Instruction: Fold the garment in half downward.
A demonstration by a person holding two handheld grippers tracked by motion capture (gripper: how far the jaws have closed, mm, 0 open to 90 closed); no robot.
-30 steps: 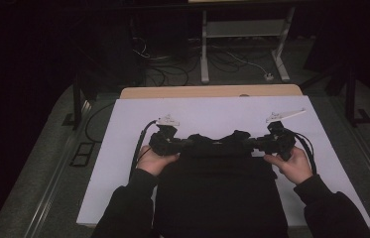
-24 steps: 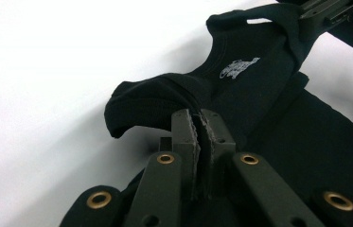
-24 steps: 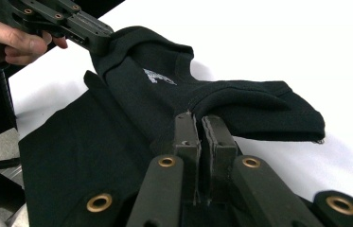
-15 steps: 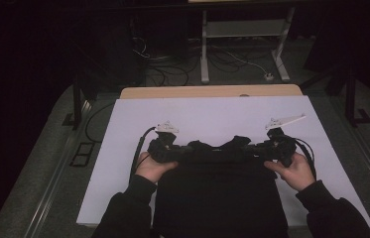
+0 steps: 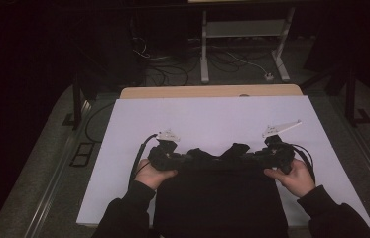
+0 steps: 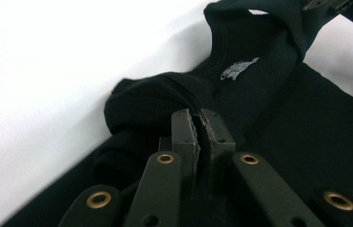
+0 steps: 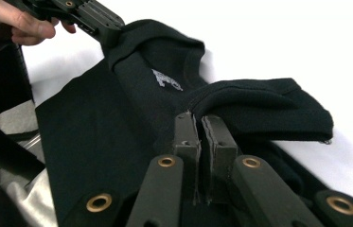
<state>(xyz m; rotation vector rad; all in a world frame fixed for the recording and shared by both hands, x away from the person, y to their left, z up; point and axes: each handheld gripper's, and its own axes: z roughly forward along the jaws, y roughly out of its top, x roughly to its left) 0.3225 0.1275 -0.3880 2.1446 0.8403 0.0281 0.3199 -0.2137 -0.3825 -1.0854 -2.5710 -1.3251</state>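
While hand-held grippers pinch its collar edge (image 5: 217, 154), black garment (image 5: 219, 198) overhangs table (image 5: 212, 116).

You have a matt black garment (image 5: 219, 198) of soft knitted cloth with a ribbed collar and a small pale printed label (image 6: 238, 70), lying on a smooth white matt table cover (image 5: 212, 119) with a pale wood edge (image 5: 207, 91) behind, pinched in matt black plastic jaws with brass-coloured rivets.

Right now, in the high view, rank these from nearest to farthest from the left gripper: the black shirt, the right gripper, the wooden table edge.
1. black shirt, clamped in the left gripper.
2. right gripper, across the shirt.
3. wooden table edge, at the far side.
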